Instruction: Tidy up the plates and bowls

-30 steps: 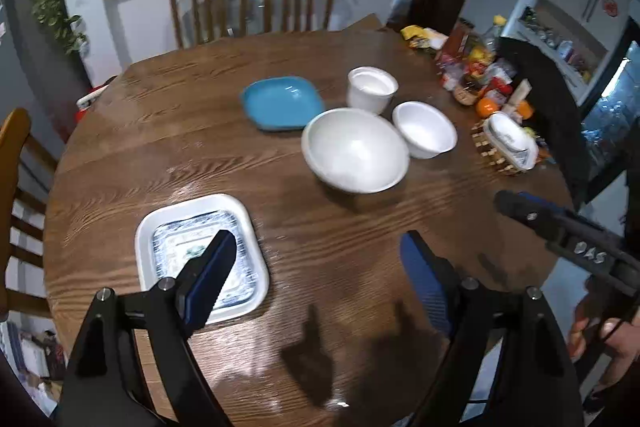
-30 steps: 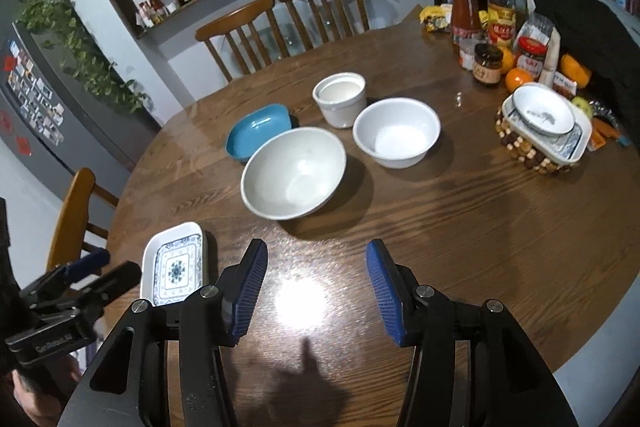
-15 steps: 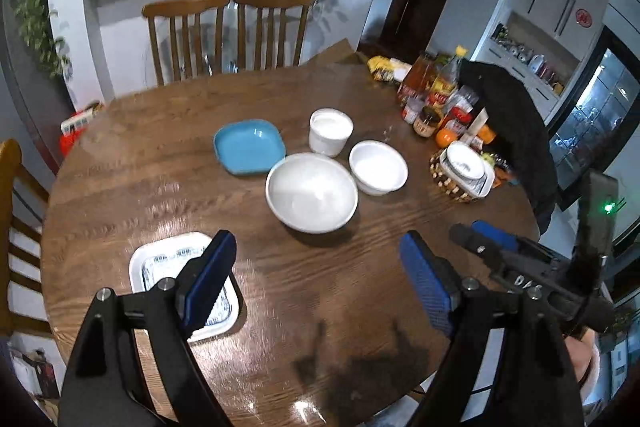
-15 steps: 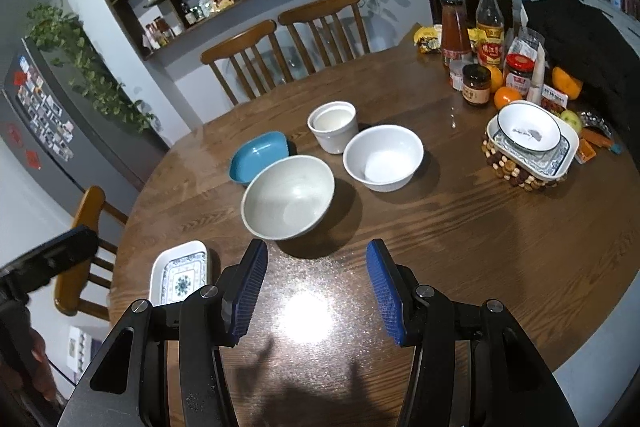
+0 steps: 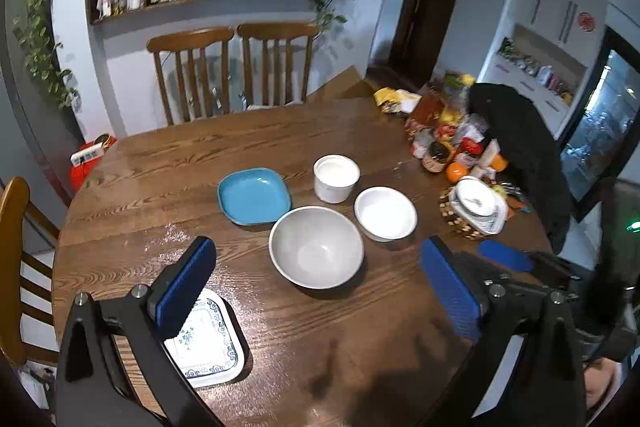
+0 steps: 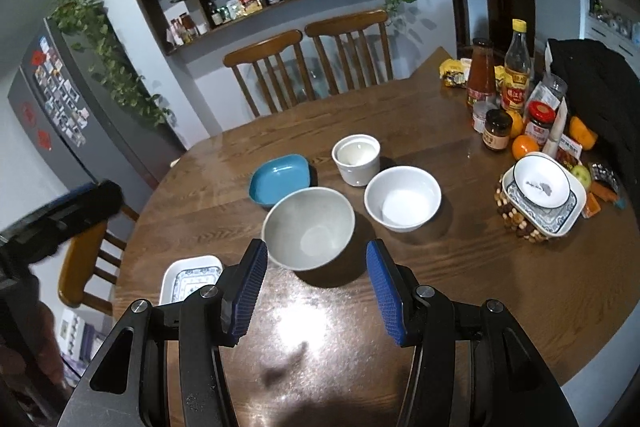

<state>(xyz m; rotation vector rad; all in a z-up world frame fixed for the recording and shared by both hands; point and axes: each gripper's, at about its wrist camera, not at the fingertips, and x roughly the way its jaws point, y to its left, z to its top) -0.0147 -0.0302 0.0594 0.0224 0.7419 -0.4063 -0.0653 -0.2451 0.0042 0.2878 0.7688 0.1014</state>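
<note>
On the round wooden table (image 5: 152,183) stand a large grey bowl (image 5: 316,247) (image 6: 309,227), a smaller white bowl (image 5: 385,213) (image 6: 402,198), a white straight-sided cup (image 5: 336,178) (image 6: 356,159) and a square blue plate (image 5: 254,195) (image 6: 280,178). A white rectangular dish with blue pattern (image 5: 206,341) (image 6: 190,277) lies near the front left edge. My left gripper (image 5: 316,291) hangs above the table short of the grey bowl, its jaws opening wide with nothing between them. My right gripper (image 6: 316,287) is open too, empty, just short of the grey bowl.
At the table's right side a beaded trivet holds a patterned dish and a small white plate (image 6: 541,183), beside jars, sauce bottles (image 6: 518,67) and oranges. A black garment (image 6: 596,95) drapes a chair at right. Two wooden chairs (image 5: 232,67) stand behind the table, another (image 5: 16,267) at left.
Both grippers have risen and pulled back, so more of the table and room shows. The left gripper's jaws have spread wider. The dishes have not moved.
</note>
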